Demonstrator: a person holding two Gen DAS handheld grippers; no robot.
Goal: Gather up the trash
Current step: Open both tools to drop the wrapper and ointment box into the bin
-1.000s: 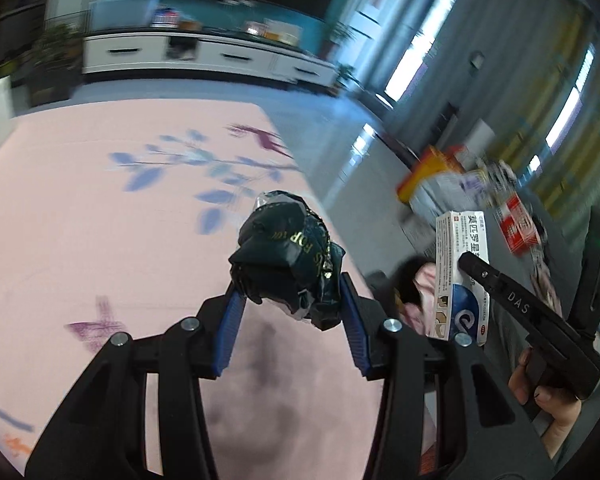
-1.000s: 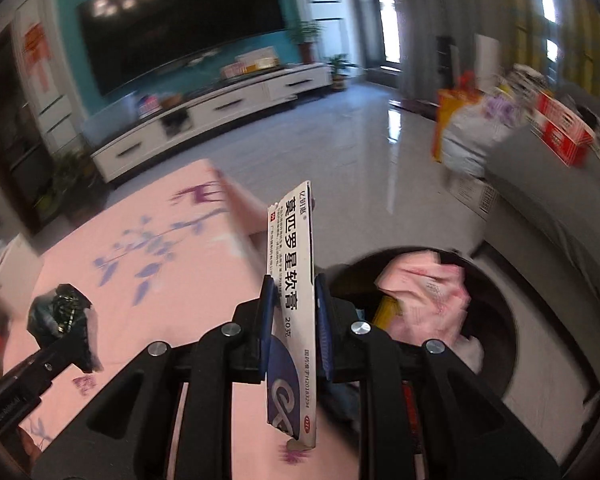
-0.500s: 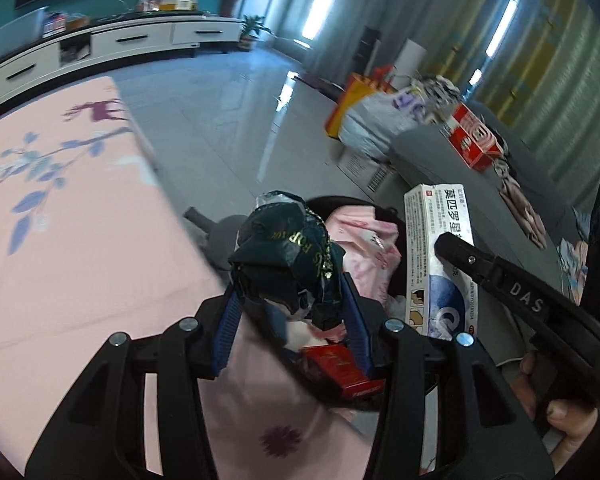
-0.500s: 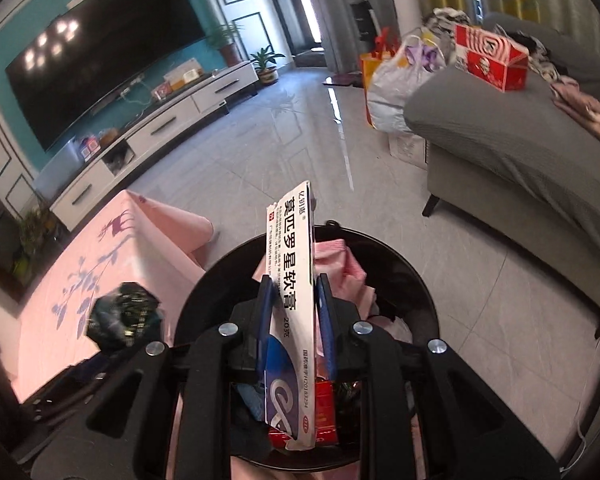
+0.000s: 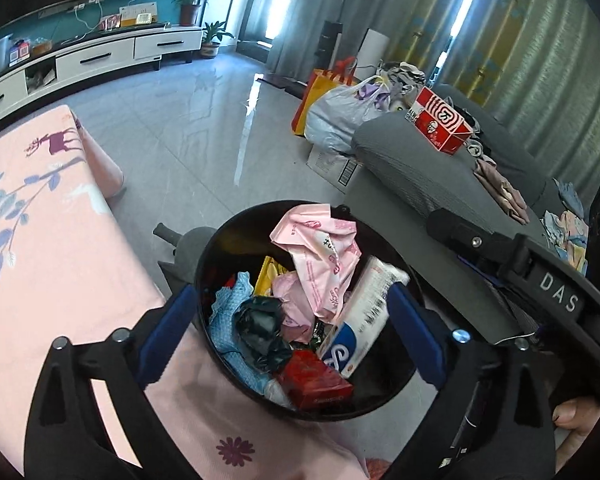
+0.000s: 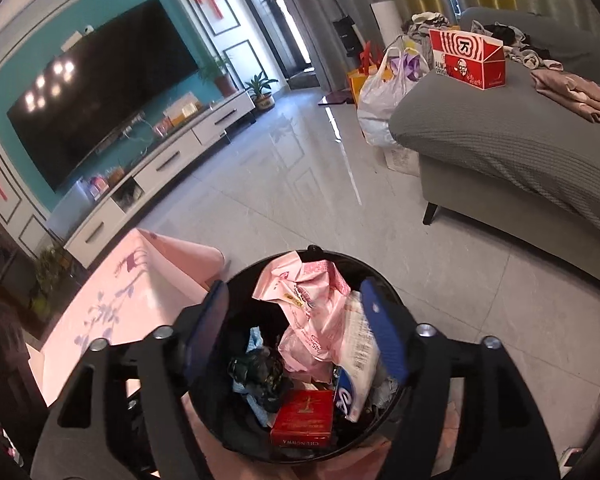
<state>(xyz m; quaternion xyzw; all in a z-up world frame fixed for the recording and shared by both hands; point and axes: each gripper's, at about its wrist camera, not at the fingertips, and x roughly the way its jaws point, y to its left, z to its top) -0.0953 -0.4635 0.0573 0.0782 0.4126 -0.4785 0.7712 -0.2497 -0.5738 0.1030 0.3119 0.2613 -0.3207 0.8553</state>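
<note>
1. On the red cigarette pack (image 6: 303, 419) in the black trash bin (image 5: 220, 240) I read "CHUNGHWA" along its near edge in the right wrist view.
2. The white-and-blue medicine box (image 5: 360, 316) leans against the bin's right inner wall; it shows a barcode and a large blue logo, but I cannot read its text from here.
3. The other tool's arm in the left view carries the letters "DAS".
4. A red-and-white KFC carton (image 6: 466, 58) sits on the grey sofa (image 6: 520, 148), well away from the bin.
5. My left gripper (image 5: 290, 330) hangs above the bin, its jaws opening, spread wide, with nothing between the blue pads.
6. My right gripper (image 6: 296, 330) hangs over the same bin, jaws opening too, and nothing clamped.
7. The crumpled dark wrapper (image 5: 260, 330) lies inside the bin on a blue cloth (image 5: 224, 312), beside pink plastic bags (image 5: 320, 256).
8. The bin stands against the pink tablecloth (image 5: 40, 240).
</note>
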